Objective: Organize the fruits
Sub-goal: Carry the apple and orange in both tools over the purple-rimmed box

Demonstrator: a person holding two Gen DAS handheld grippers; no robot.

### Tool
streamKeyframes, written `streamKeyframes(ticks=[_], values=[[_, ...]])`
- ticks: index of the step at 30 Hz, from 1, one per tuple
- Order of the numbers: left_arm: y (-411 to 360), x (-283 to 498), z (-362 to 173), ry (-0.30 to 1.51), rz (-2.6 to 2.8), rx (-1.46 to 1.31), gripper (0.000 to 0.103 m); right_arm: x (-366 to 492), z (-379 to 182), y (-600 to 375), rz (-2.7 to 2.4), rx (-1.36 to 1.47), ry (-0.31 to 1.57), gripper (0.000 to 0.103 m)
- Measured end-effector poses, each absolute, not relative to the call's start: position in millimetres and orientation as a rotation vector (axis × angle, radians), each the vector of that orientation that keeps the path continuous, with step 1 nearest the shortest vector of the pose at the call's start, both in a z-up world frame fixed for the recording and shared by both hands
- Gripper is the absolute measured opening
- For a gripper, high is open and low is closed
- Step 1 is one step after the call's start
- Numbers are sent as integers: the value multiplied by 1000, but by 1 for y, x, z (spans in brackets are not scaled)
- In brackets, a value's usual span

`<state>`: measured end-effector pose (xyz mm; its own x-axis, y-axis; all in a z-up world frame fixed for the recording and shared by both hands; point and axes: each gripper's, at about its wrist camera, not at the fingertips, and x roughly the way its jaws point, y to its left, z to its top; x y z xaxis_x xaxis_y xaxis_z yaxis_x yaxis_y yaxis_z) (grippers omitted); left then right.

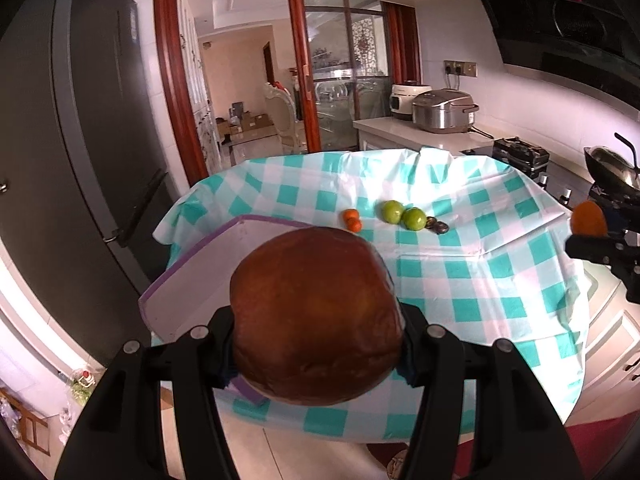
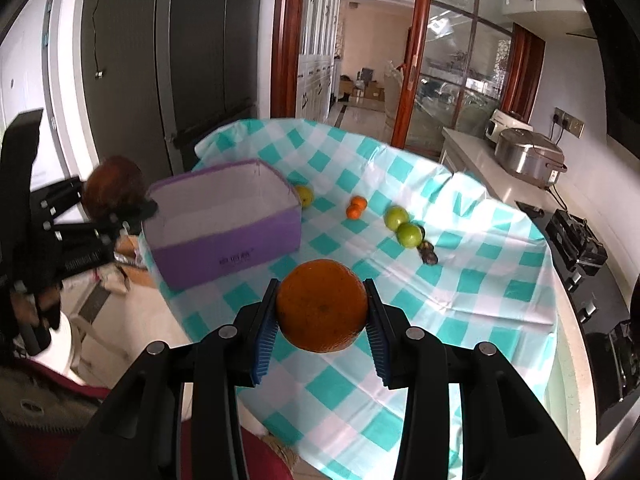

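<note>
Fingers of the left gripper (image 1: 316,344) pinch a big brown-red fruit (image 1: 316,316), purple box (image 2: 224,216) just beyond them. Right gripper (image 2: 322,312) clamps an orange (image 2: 322,306); green fruits (image 2: 402,226) lie well ahead on the checked cloth (image 2: 460,320).

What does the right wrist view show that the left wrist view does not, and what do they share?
Only the right wrist view: the purple box's whole open inside, and a yellow-green fruit behind it. Only the left wrist view: a wok on the stove. Both: two green fruits, two small oranges, the left gripper shut on a brown fruit, the right gripper shut on an orange.
</note>
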<state>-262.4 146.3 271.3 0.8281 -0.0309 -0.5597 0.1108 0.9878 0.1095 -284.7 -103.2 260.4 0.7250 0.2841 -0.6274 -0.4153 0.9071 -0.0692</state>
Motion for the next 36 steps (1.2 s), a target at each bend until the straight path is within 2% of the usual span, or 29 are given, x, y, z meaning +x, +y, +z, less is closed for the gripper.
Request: streamKeyframes(ticks=[7,14,19,26,29,36], values=[[168,-257,249,614,-2,133,59,-254,222,-98,428,-215,751,40],[203,-209,210,728,81,46,59,-202,181,-64,531,-258,858,40],[229,-164,187,804,131,-38,59,-146,167,-14,641,-314,896,40],[262,-100,175,884,211,-123,59,-56,177,80,774,-376,871,40],[279,-68,160,972,243,-168,59,-12,171,123,785,-422,905,40],[312,-5,109,1219,348,-160,59,72,100,212,770,-565,1173,40]])
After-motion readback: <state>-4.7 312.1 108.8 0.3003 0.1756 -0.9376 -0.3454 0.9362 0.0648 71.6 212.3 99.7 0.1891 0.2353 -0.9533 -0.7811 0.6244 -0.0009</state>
